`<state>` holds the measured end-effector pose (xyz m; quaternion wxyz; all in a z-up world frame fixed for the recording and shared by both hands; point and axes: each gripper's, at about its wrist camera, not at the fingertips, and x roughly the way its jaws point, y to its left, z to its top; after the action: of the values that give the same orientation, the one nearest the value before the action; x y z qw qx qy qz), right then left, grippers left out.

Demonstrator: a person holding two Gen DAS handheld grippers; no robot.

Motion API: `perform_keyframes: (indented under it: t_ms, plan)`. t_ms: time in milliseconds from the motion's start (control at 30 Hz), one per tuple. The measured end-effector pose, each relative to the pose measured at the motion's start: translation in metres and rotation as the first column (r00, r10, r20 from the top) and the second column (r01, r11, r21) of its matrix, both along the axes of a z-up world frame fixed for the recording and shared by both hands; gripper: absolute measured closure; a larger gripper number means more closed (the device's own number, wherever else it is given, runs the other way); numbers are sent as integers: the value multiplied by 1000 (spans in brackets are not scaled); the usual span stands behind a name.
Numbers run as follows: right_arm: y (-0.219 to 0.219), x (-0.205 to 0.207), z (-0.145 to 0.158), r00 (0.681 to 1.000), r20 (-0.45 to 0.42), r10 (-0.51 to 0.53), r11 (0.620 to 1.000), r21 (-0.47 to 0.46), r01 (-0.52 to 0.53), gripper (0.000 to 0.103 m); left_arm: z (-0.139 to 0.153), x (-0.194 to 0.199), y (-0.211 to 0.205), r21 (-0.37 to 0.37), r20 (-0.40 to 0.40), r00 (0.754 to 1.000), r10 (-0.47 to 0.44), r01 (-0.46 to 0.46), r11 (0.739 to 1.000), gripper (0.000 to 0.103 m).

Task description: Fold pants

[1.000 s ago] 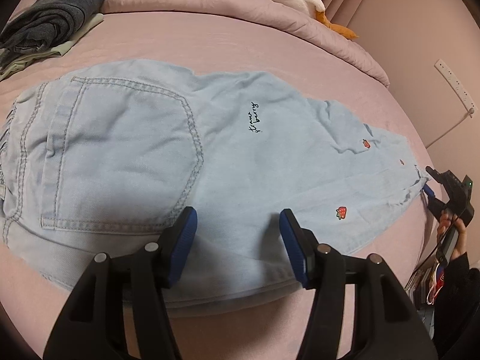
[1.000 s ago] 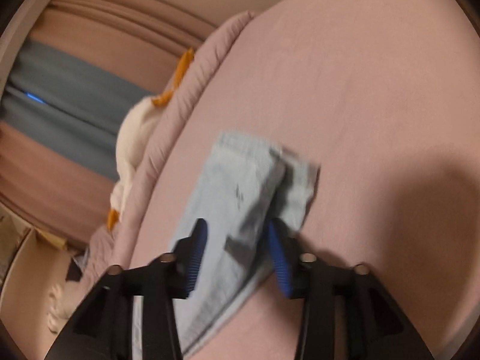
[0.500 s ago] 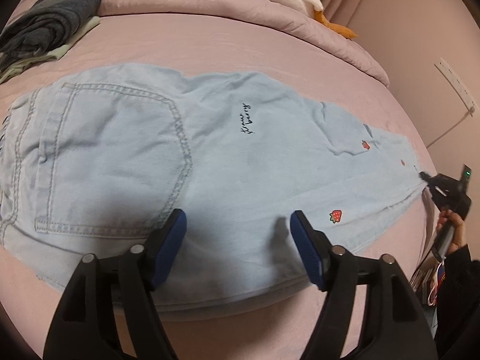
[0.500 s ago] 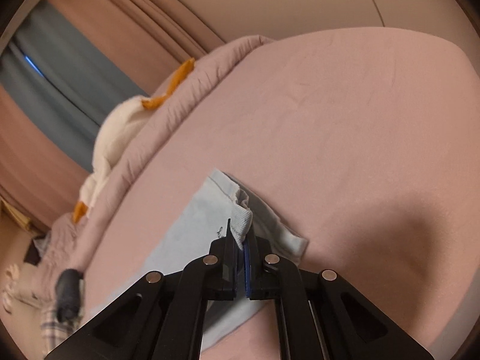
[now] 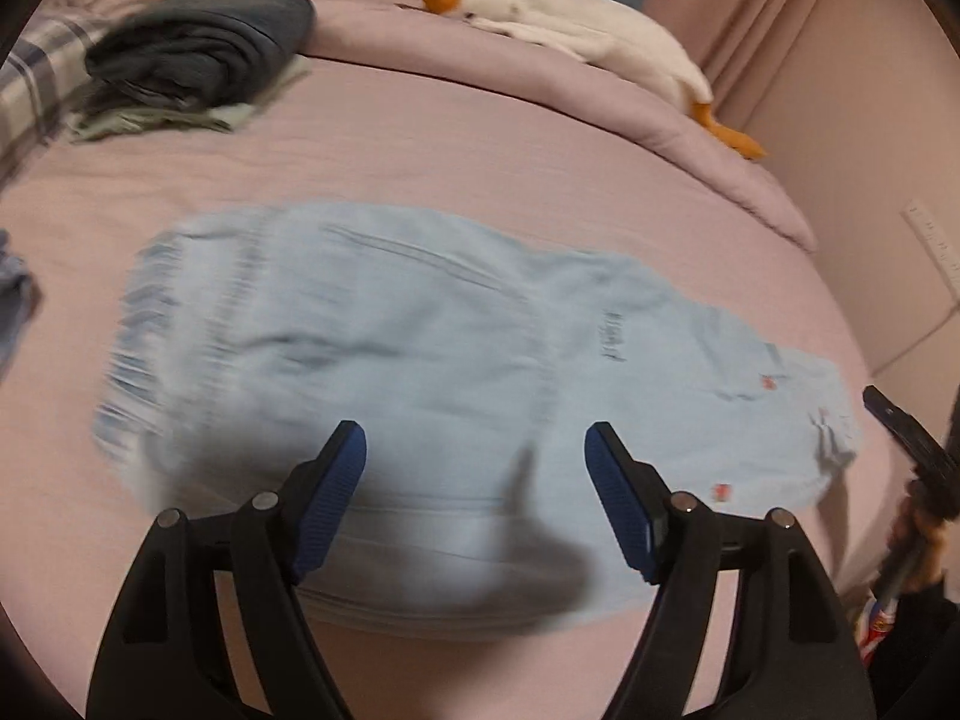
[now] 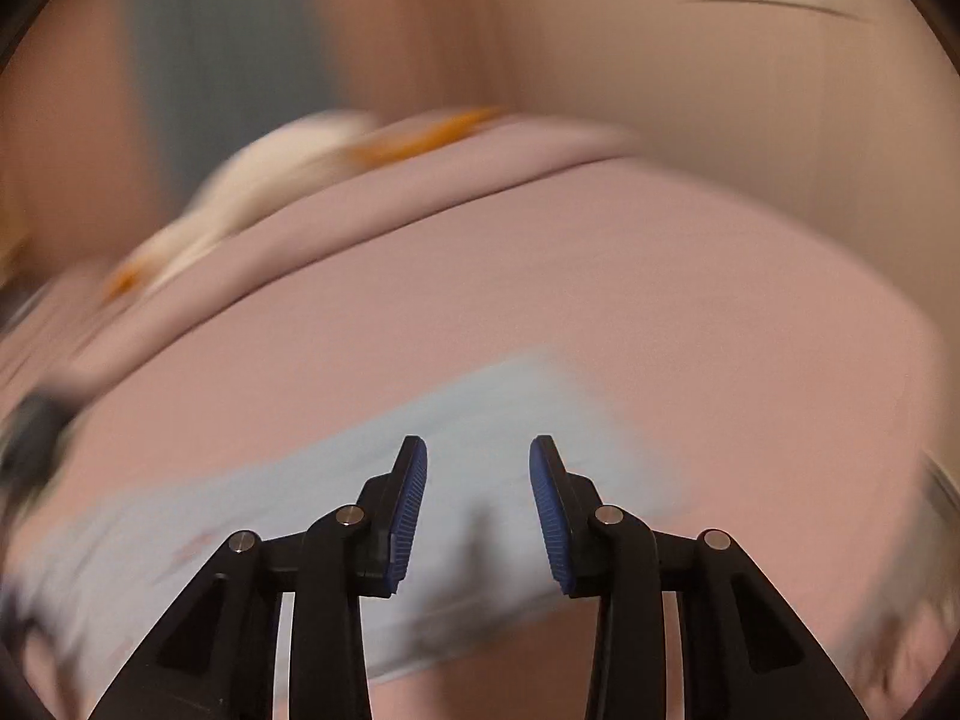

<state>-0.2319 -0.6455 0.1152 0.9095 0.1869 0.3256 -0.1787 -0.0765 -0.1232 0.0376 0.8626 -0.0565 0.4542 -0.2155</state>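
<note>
Left wrist view shows the light-blue denim pants (image 5: 456, 396) laid lengthwise along the near edge of the pink bed (image 5: 480, 144), doubled leg on leg, likely awaiting a crosswise fold. The left gripper (image 5: 474, 480) hangs released above them; the right gripper (image 6: 478, 498), jaws just reopened, holds nothing. Dark embroidered lettering (image 5: 611, 337) is too blurred to read.

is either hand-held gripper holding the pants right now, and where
Nothing is held. The left hand-held gripper and the right hand-held gripper, whose jaws have just been opening, both hang open above the light blue denim pants.
</note>
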Motion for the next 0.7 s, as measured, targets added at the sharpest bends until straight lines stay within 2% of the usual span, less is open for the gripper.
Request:
perform_keyframes:
  t_ms: [33, 67, 133, 200, 233, 300, 333, 367, 400, 433, 467, 567, 667, 700]
  plan:
    - [30, 15, 0, 991, -6, 133, 991, -4, -133, 66, -1, 0, 2, 24, 12, 1000, 4, -5, 1000, 29]
    - [53, 26, -1, 975, -16, 224, 975, -7, -224, 66, -2, -1, 6, 57, 21, 1000, 8, -9, 998, 31]
    - [111, 47, -8, 909, -47, 414, 909, -20, -416, 66, -12, -3, 10, 114, 2, 1000, -5, 5, 993, 34]
    - [154, 60, -19, 837, -96, 539, 839, -26, -543, 68, -27, -12, 17, 187, -29, 998, -48, 53, 981, 36]
    - [174, 64, -28, 796, -149, 587, 801, -33, -597, 68, -30, -21, 18, 208, -18, 996, -88, 90, 974, 35]
    - [203, 66, -55, 689, -284, 667, 724, 27, -689, 68, -30, -37, 21, 241, 3, 989, -147, 142, 960, 35]
    - [215, 61, -67, 638, -353, 684, 688, 20, -726, 69, -30, -39, 23, 243, 6, 987, -162, 156, 957, 35]
    - [220, 54, -64, 637, -346, 689, 666, -44, -744, 69, -28, -42, 27, 235, 6, 985, -175, 169, 957, 34]
    - [219, 54, -62, 610, -364, 704, 649, -20, -761, 69, -26, -41, 32, 206, -6, 985, -174, 172, 963, 34]
    - [215, 59, -58, 595, -371, 713, 648, 24, -761, 69, -24, -39, 36, 178, -14, 986, -166, 166, 970, 34]
    - [207, 67, -52, 594, -351, 724, 659, 97, -746, 69, -20, -36, 40, 144, -20, 988, -154, 155, 977, 34]
    - [191, 94, -34, 635, -219, 741, 670, 188, -718, 68, -2, -28, 44, 46, 18, 991, -130, 129, 991, 33]
    - [188, 140, -17, 681, -73, 729, 672, 266, -691, 68, 8, -11, 44, 13, 61, 994, -95, 94, 995, 33]
    - [192, 150, -16, 688, -52, 724, 672, 278, -686, 68, 10, -4, 45, 9, 71, 995, -75, 75, 997, 33]
